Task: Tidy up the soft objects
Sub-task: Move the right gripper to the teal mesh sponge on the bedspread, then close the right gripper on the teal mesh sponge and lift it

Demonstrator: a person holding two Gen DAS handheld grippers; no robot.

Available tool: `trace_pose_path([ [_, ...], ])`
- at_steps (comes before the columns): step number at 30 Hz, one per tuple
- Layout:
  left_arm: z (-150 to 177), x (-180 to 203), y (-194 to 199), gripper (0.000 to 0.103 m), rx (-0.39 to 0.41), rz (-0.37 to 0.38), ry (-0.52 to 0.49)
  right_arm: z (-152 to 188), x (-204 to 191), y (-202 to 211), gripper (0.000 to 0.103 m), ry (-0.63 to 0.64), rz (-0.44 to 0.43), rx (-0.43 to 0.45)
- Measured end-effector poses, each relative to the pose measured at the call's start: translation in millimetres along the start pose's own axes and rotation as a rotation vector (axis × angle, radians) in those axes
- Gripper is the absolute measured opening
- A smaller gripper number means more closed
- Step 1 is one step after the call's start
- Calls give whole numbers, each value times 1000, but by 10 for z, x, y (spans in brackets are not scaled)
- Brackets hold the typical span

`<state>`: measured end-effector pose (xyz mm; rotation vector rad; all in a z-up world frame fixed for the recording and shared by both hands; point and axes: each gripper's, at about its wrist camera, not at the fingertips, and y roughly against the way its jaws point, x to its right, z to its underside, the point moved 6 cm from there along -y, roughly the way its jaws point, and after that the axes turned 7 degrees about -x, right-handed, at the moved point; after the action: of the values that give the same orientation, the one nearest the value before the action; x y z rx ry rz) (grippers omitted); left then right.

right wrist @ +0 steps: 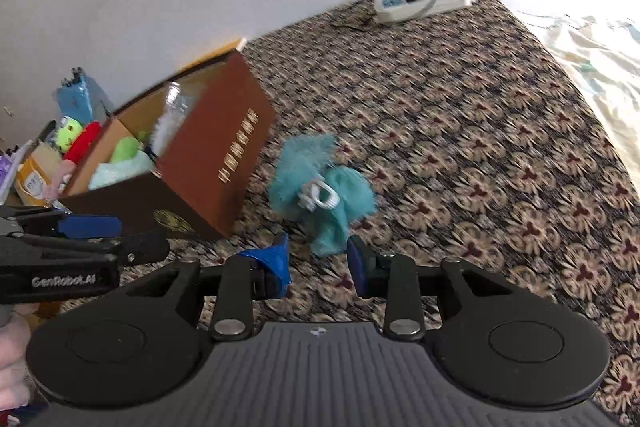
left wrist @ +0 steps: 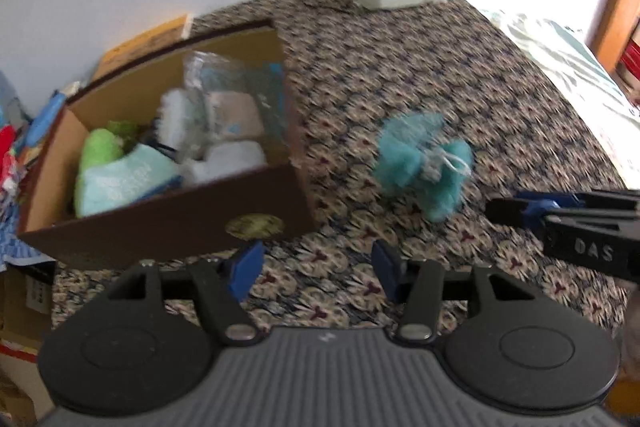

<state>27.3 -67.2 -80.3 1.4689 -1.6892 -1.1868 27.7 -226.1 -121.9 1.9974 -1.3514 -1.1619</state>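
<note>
Both tools hover low over a patterned surface (left wrist: 400,67) with nothing between their pads. Left hand-held gripper (left wrist: 318,273) has its blue pads spread wide, bare cloth showing in the gap; right hand-held gripper (right wrist: 318,263) holds its pads narrower but still apart, also over bare cloth. Just ahead of the right hand-held gripper, almost at its fingertips, lies a teal mesh bath pouf (right wrist: 320,187) with a white cord loop; from the left hand-held gripper it sits ahead and to the right, free of both tools. Ahead and to the left of both stands an open brown cardboard box (left wrist: 160,223), resting on the surface just beside the pouf. Inside it are soft items: a light teal towel (left wrist: 120,183), a green cloth (left wrist: 100,147), white fluffy cloths (left wrist: 232,159) and a clear plastic packet (left wrist: 224,87). Far ahead, at the back edge by the wall, lies a white power strip (right wrist: 424,1) with a black charger plugged in. Beyond the box, to the left, colourful clutter is piled.
</note>
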Motion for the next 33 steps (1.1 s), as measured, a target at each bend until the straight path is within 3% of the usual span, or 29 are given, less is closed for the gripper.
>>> trace_pose_path([
  [7,112,206,-225,54,-80,51,-31,64,175,-29,16,-82,12,-22],
  [14,125,332,-409,54,-122,67,-33,27,193,-35,16,-63,18,-12],
  [25,167,304,-604,56,-174,42,-19,-354,173,-210,15,-24,-6,7],
  [33,214,239,-706,58,-207,37,12,-579,43,-488,16,55,-34,-26],
])
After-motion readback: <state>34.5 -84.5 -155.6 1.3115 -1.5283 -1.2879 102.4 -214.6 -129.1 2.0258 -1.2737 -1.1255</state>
